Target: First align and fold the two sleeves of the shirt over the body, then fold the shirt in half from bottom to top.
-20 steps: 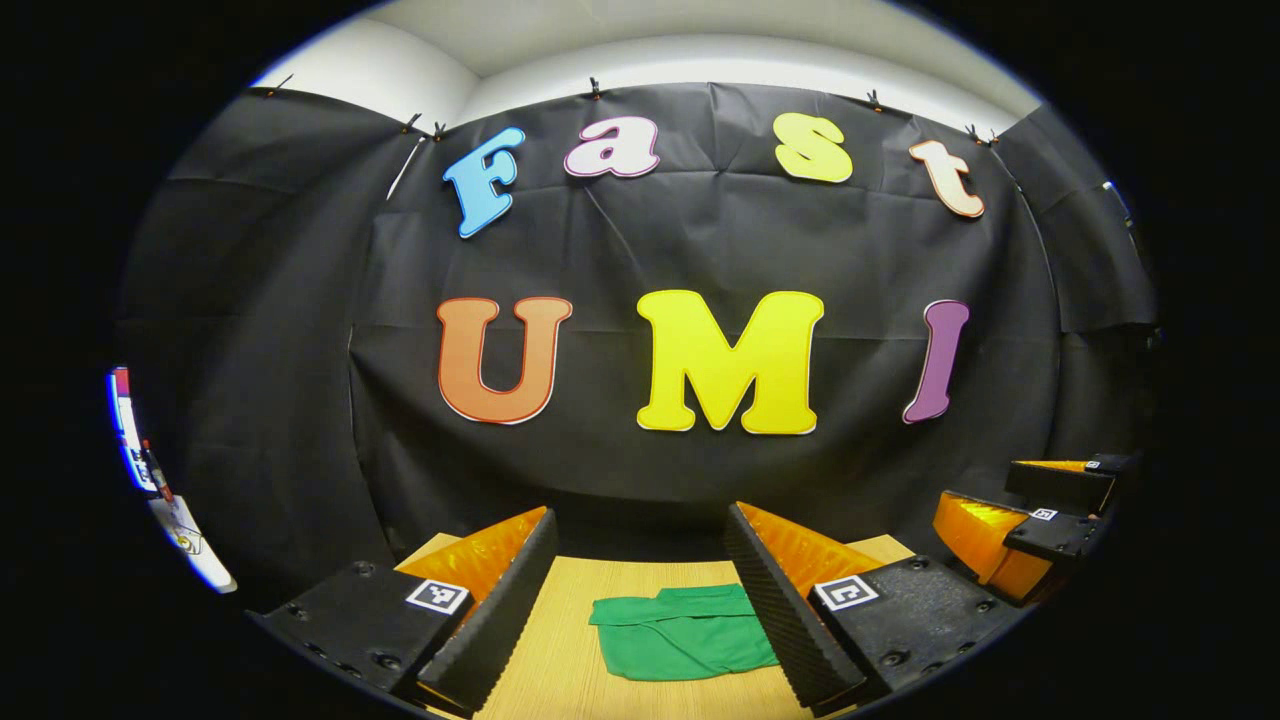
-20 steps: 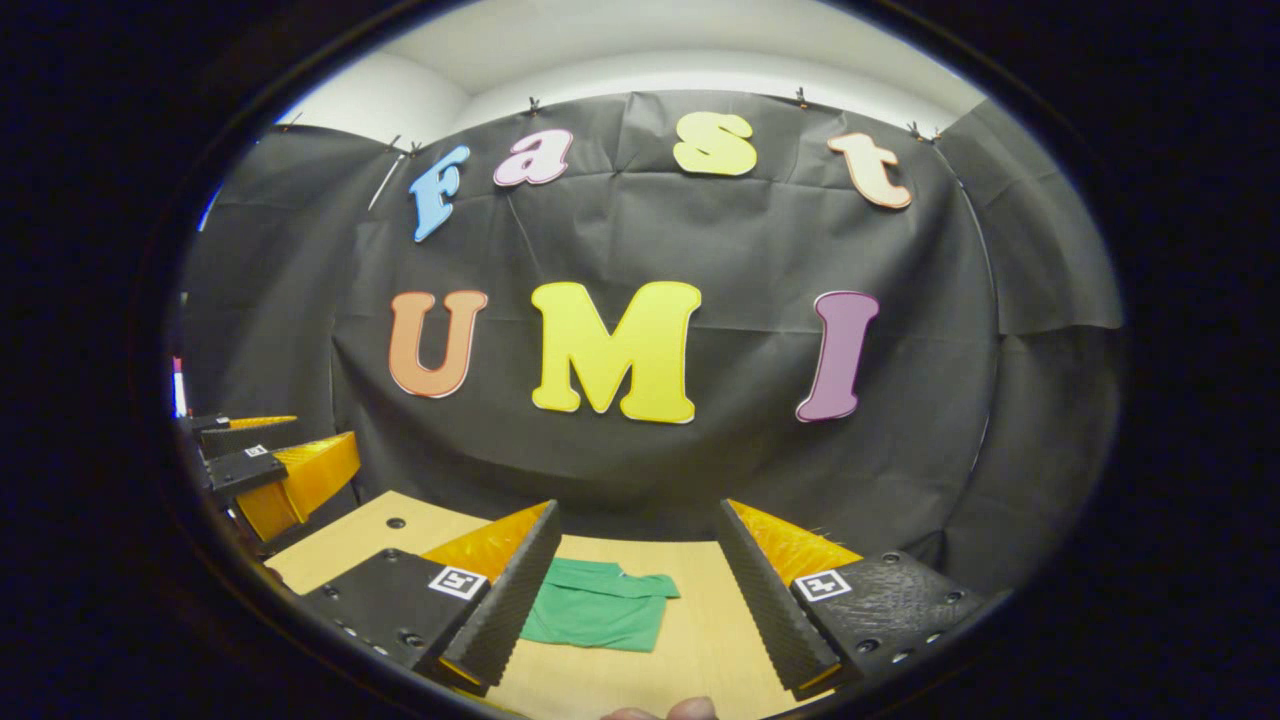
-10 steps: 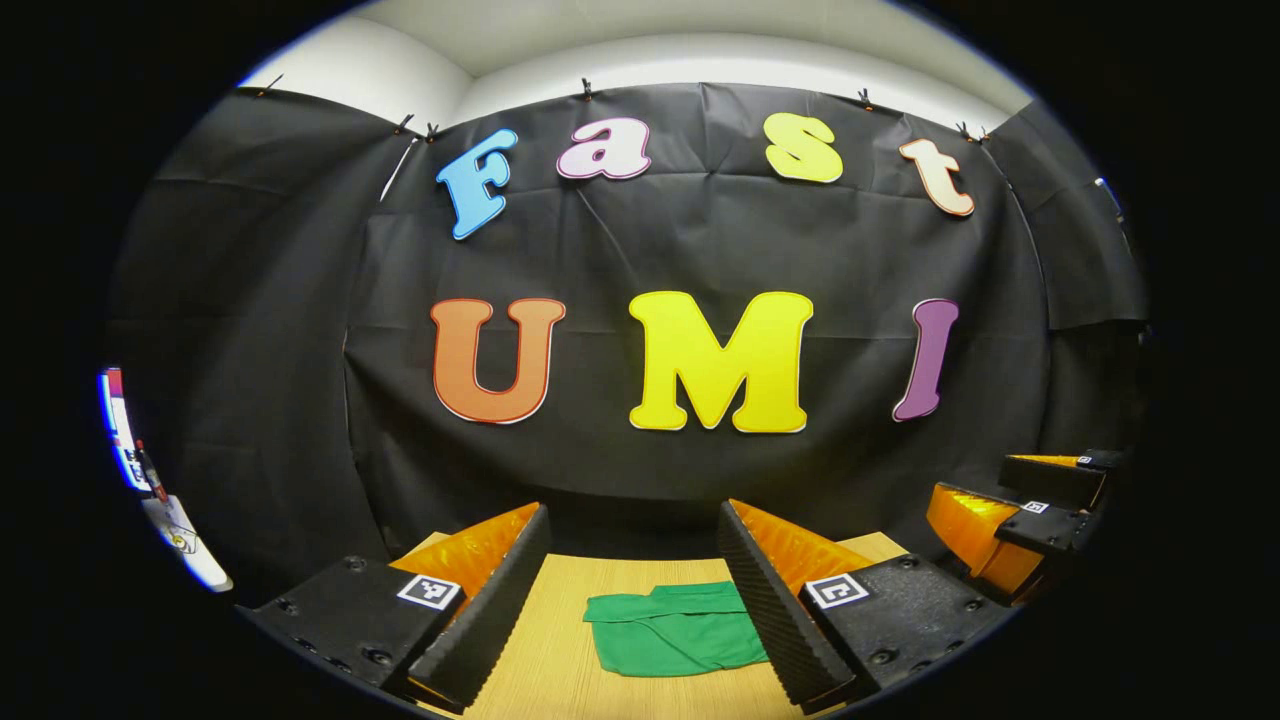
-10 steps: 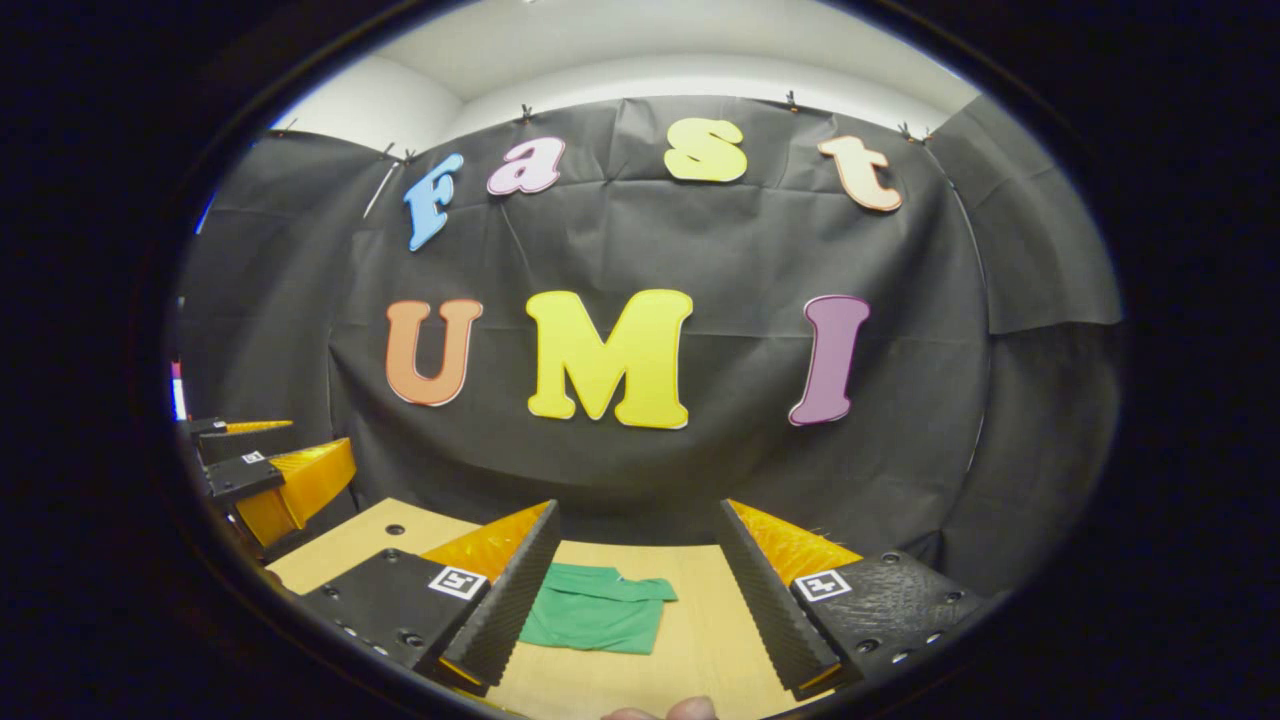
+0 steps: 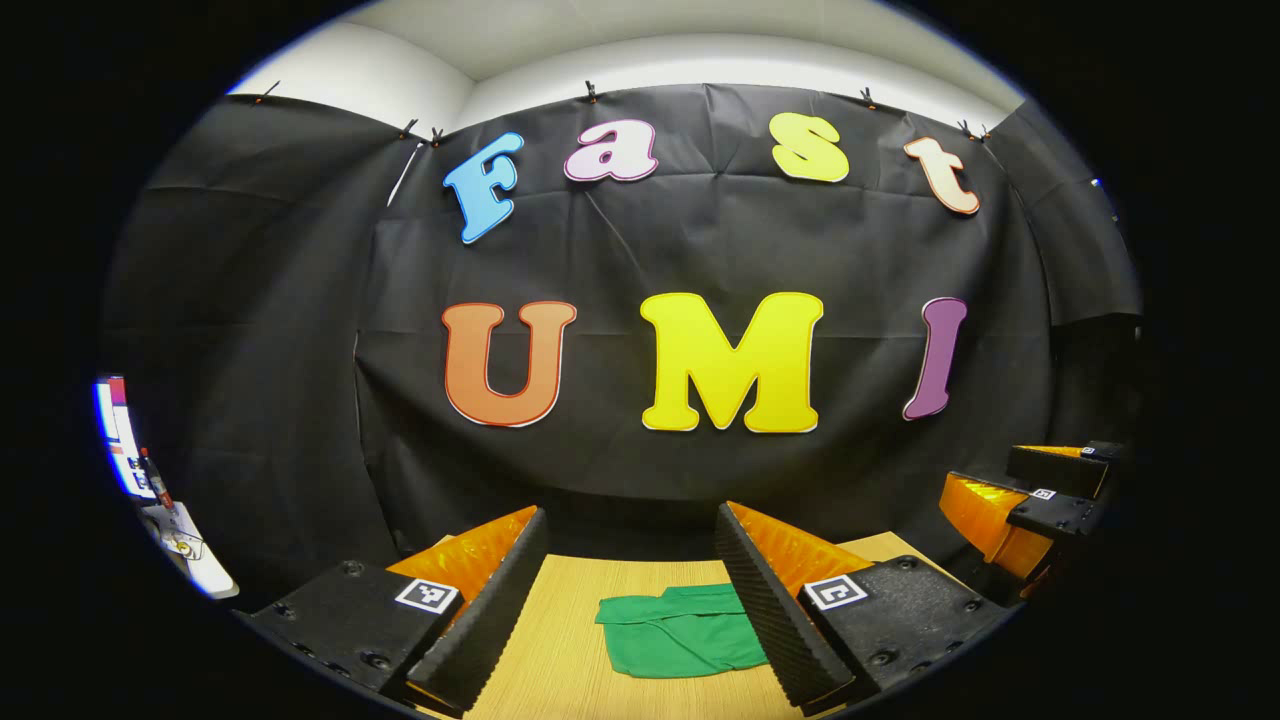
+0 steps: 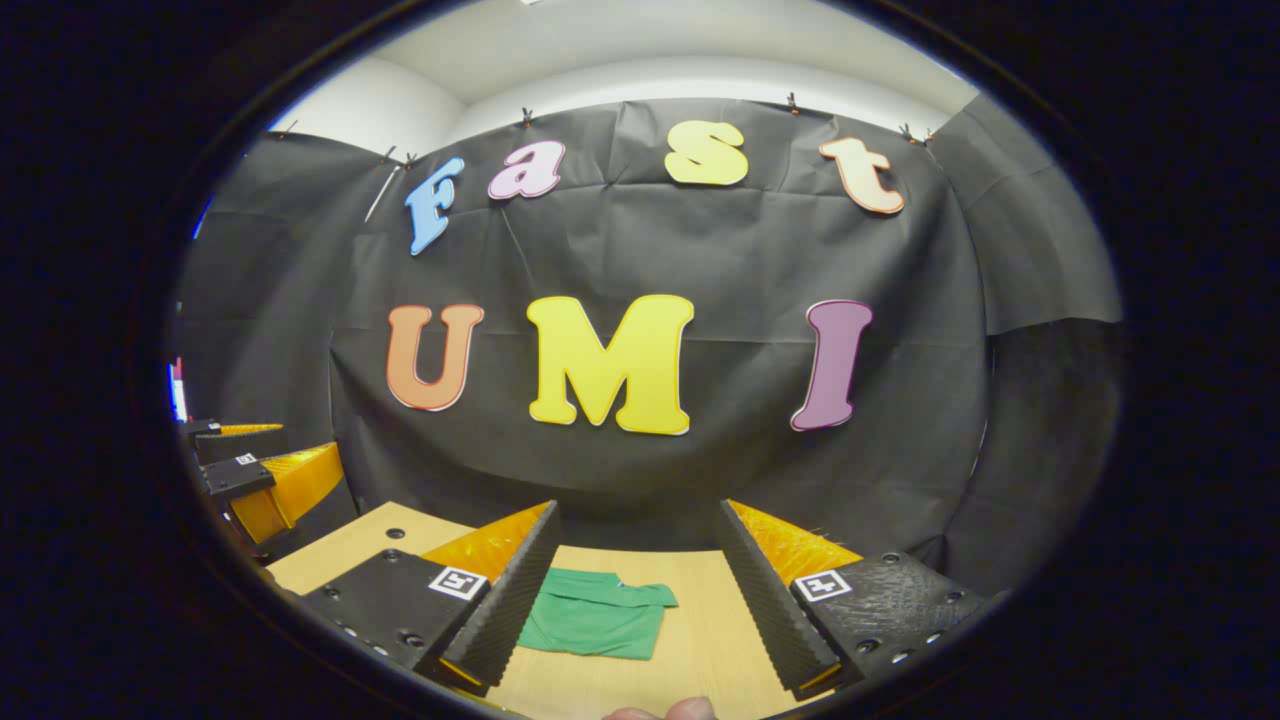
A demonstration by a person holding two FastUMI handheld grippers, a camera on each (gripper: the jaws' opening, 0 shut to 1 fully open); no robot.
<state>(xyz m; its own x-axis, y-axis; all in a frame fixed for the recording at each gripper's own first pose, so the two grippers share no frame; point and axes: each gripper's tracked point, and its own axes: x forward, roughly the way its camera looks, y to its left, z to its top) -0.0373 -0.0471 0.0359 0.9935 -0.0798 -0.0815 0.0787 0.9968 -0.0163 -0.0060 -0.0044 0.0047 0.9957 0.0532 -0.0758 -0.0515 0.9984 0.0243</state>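
Grippers (image 5: pixel 630 600) (image 6: pixel 635 590) open above folded shirt (image 5: pixel 680 632).

Matt cloth shirt (image 5: pixel 680 635), wood-grain table (image 5: pixel 560 650)

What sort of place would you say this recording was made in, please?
Most likely a data-collection booth, not a home: black cloth hangs clipped as a backdrop, a bare wooden table holds one folded green shirt, and both claws hover open.

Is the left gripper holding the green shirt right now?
No: the left gripper is open and raised, and the green shirt lies on the table beyond its fingers.
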